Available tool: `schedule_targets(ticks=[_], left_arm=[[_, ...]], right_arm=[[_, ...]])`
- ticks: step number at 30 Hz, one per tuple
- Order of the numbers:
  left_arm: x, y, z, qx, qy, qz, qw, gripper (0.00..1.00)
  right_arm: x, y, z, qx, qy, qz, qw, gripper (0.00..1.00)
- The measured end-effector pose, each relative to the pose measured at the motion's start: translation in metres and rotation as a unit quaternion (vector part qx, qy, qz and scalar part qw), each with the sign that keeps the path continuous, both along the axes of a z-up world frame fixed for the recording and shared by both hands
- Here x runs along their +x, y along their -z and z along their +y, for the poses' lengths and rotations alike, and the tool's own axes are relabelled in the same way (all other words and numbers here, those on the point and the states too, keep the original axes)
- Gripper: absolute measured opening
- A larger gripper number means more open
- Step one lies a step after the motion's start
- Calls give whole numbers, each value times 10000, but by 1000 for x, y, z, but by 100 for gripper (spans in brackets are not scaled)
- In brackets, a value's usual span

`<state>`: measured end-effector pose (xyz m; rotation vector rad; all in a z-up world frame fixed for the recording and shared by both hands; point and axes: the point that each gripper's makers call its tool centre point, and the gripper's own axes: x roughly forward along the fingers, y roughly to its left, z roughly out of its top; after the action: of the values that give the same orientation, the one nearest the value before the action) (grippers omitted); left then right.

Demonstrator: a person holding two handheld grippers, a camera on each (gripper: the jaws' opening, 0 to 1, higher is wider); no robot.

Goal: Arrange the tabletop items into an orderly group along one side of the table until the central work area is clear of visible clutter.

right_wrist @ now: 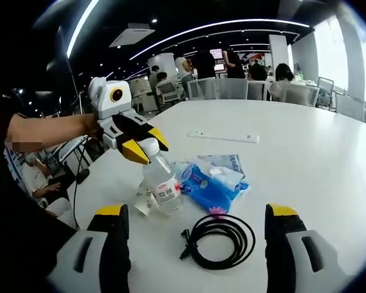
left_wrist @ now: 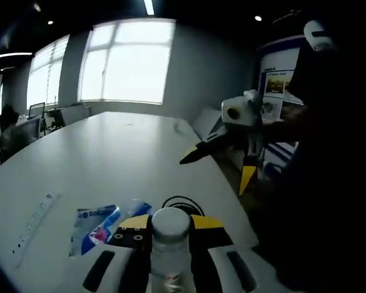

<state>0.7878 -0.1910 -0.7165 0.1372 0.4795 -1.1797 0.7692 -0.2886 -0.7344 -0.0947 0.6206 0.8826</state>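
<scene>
A clear plastic bottle (left_wrist: pixel 170 253) with a white cap sits between my left gripper's (left_wrist: pixel 171 223) yellow-tipped jaws, which are shut on its neck. In the right gripper view the left gripper (right_wrist: pixel 140 147) holds that bottle (right_wrist: pixel 160 187) tilted, its base at or just above the white table (right_wrist: pixel 305 159). Beside it lies a crumpled blue and white packet (right_wrist: pixel 212 179), with a coiled black cable (right_wrist: pixel 222 242) in front. My right gripper (right_wrist: pixel 197 211) stands wide open over the cable, holding nothing. In the left gripper view it (left_wrist: pixel 216 173) hovers past the table's right edge.
A white ruler (right_wrist: pixel 223 136) lies farther out on the table, also seen as a ruler (left_wrist: pixel 33 223) at the left. The packet (left_wrist: pixel 97 226) and cable (left_wrist: pixel 183 203) lie near the bottle. Chairs and seated people (right_wrist: pixel 232 73) line the far side. A poster stand (left_wrist: pixel 277 91) is beside the table.
</scene>
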Motion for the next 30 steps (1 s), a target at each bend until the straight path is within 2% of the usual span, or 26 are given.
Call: schedule_targets(ticks=[8,10,17,20,30], left_arm=[[11,-19,-1,-276,-210,-23,9994,20],[13,-31,-3,-260,-212,-131,9994,20],[24,-56,10,-354,-502,-280,9977,20],[31,-64,23,-317,-693,-409,9963,19],[44,-68,91,-36,-1472,-432,9882,19]], right_arm=[[-4,0,0,1,-17,-8,10000,88],[-5,1,-1,20,-3,9,10000,88],[-6,0,0,46,-18,-9,10000,88],[-6,-1,1,74,-19,-7,10000,88],[-6,1,6,55,-115,-9,9999,88]])
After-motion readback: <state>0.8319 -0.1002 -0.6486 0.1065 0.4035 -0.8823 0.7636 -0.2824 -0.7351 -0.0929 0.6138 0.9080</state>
